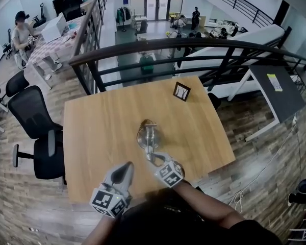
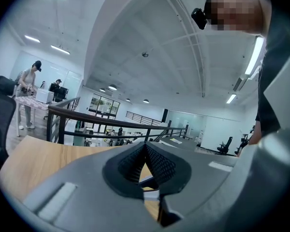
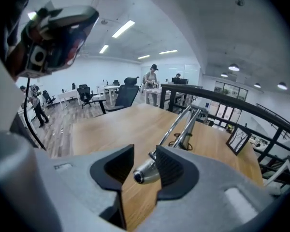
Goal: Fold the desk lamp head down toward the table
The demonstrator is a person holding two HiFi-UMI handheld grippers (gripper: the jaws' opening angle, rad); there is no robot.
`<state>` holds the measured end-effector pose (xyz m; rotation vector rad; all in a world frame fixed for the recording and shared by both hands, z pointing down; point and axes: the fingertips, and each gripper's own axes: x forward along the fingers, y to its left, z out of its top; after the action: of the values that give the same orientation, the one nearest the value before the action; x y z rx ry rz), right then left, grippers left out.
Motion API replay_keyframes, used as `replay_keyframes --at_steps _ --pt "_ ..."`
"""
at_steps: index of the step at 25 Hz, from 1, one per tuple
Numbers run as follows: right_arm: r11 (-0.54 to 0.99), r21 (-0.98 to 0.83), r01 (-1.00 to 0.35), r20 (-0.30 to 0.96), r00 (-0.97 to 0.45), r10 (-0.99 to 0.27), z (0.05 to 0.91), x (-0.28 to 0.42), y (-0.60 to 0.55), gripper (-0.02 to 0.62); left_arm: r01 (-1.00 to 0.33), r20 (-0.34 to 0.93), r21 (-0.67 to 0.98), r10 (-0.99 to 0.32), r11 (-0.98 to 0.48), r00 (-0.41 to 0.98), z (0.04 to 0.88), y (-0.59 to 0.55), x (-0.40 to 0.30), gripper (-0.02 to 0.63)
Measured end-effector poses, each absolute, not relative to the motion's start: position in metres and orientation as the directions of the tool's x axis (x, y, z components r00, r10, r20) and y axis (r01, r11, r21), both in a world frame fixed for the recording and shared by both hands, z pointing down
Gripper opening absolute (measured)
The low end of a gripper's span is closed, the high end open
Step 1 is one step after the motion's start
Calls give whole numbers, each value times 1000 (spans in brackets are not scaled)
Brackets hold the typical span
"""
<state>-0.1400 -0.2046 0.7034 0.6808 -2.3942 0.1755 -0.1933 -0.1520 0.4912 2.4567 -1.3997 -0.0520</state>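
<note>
Jaws of our right gripper (image 3: 143, 154) stand apart around the lamp head (image 3: 146, 172) — we should clamp squarely, then lower it gently; our left gripper (image 2: 145, 146) idles, jaws together.

**Three cameras, one table**

The head view looks steeply down on the table (image 1: 107, 137) from its near edge. The camera on the left gripper (image 2: 145, 151) skims level toward the far railing (image 2: 110, 121). The one on the right gripper (image 3: 142, 163), close in, tilts down at the lamp (image 3: 147, 171). All three share the table.

left gripper (image 1: 126, 166): grey shell, black ribbed fingers (image 2: 159, 166) | right gripper (image 1: 152, 157): same | cubes (image 1: 109, 202): black-white square markers | sleeve (image 1: 247, 233): black, short
</note>
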Motion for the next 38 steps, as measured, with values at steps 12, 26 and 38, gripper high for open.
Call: replay_keyframes --at_steps 12,26,38 --pt "797 -83 -598 370 -761 -533 575 -116 -205 50 -798 61 272 -818 -537 571 471 -160 -173 2" --pt "818 -195 -542 176 -839 -514 500 -114 -172 5 -775 27 269 -800 -572 599 466 -152 -161 2" --pt "862 -229 -452 184 -890 -418 486 -112 -144 5 -770 2 278 -801 -575 599 463 -140 -142 2"
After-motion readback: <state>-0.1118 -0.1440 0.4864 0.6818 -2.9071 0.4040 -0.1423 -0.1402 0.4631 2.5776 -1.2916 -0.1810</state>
